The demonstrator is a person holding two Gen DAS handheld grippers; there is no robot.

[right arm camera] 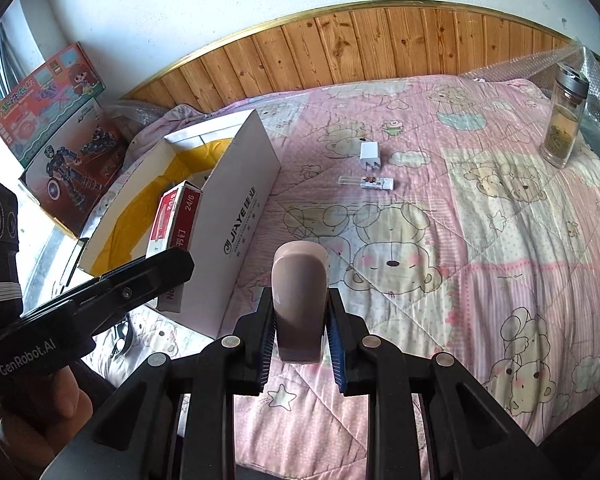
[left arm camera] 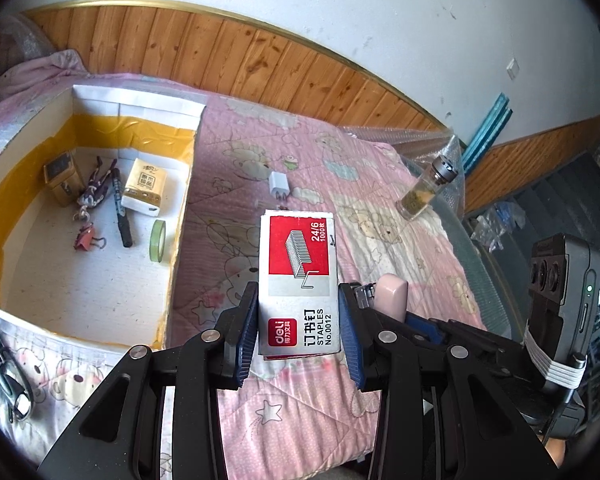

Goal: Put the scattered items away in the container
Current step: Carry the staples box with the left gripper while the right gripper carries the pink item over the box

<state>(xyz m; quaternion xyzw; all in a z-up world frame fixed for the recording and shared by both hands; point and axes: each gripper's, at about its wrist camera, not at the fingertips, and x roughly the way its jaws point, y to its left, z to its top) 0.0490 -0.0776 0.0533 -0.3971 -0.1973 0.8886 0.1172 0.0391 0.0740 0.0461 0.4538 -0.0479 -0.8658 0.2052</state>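
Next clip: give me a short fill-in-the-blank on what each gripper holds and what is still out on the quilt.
1. The left gripper is shut on a box of ____.
2. The right gripper holds a pink stapler, not yet in the white ____.
3. The white charger plug lies on the pink ____.
4. The glass bottle stands ____ on the quilt.

Missing words: staples; box; quilt; upright

Both your wrist cameras look steeply down over the quilt (left arm camera: 300,160); each sees the charger (right arm camera: 370,154) at twelve o'clock.

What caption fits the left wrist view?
Left gripper carries a staple box toward the half-filled white box.
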